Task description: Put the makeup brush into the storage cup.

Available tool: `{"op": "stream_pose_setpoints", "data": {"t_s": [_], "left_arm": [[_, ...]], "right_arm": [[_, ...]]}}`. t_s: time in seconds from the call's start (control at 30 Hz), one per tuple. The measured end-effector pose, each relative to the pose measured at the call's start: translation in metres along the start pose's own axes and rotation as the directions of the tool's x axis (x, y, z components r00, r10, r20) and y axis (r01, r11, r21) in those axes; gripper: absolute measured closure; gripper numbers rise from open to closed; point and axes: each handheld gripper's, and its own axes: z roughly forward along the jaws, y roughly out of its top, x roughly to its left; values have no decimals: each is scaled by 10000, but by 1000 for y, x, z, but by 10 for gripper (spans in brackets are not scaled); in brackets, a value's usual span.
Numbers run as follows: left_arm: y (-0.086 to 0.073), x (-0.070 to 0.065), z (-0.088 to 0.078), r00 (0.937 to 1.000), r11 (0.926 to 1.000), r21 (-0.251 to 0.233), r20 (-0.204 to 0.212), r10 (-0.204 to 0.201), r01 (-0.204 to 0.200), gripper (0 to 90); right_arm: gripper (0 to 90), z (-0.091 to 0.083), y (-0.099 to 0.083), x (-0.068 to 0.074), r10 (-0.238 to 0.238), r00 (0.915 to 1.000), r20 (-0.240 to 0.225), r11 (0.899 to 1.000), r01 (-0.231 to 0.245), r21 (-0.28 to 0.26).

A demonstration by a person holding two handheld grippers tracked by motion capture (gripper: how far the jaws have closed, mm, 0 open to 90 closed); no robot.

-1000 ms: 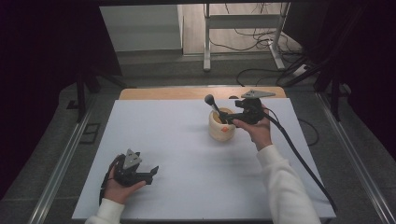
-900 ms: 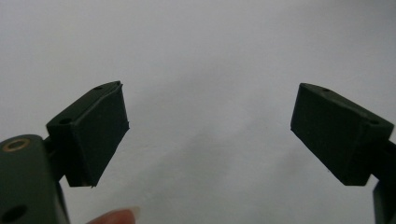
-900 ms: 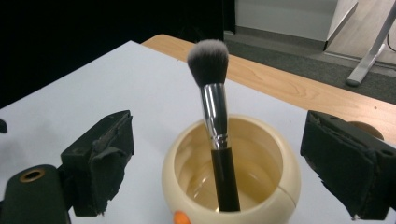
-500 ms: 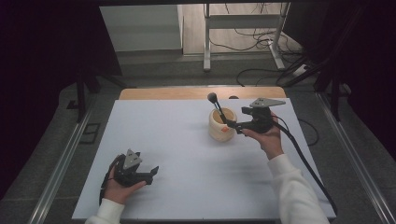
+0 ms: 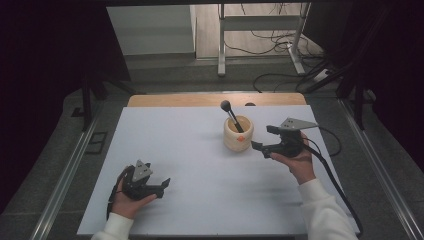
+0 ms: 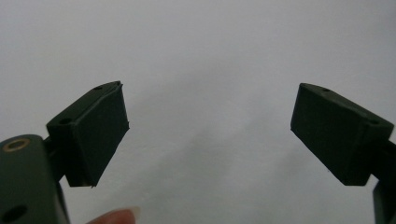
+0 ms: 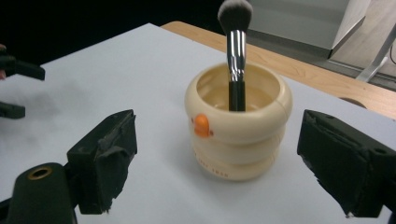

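High view, brush (image 5: 231, 115) standing in cream cup (image 5: 238, 134), right gripper (image 5: 263, 140) beside it, left gripper (image 5: 163, 185) both wide apart, empty.

The high view looks forward and down from above the person's side, taking in the whole white table (image 5: 200, 175) and the floor beyond. The left gripper view sits low and close, facing bare tabletop (image 6: 201, 60). The right gripper view — also low — faces the cream cup (image 7: 238, 126) at close range; that cup (image 5: 238, 134) and its brush (image 5: 231, 115) appear from above too.
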Motion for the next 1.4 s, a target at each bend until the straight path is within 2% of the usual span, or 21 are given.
{"op": "stream_pose_setpoints", "data": {"t_s": [0.3,0.47,0.73,1.03,1.17,1.4], "left_arm": [[0,0,-1,10000,10000,-37,-23,-20,20,120],[0,1,-1,10000,10000,-33,-37,-42,42,120],[1,-1,-2,10000,10000,-68,-3,1,-1,119],[1,0,-3,10000,9999,-116,-11,-17,17,119],[1,-1,-2,10000,9999,-119,1,-5,5,119],[1,-1,-2,10000,9999,-111,-7,-9,9,119]], "right_arm": [[124,-11,-24,3,-22,9999,-124,9993,26,369],[124,-17,-38,1,-18,10000,4,9975,18,713],[124,-32,-67,-3,455,9989,94,9925,-462,1130],[123,-40,-88,-3,463,9983,356,9839,-517,1710],[124,-40,-93,-6,656,9967,487,9807,-734,1814],[128,-37,-95,-6,526,9972,536,9794,-620,1921]]}}
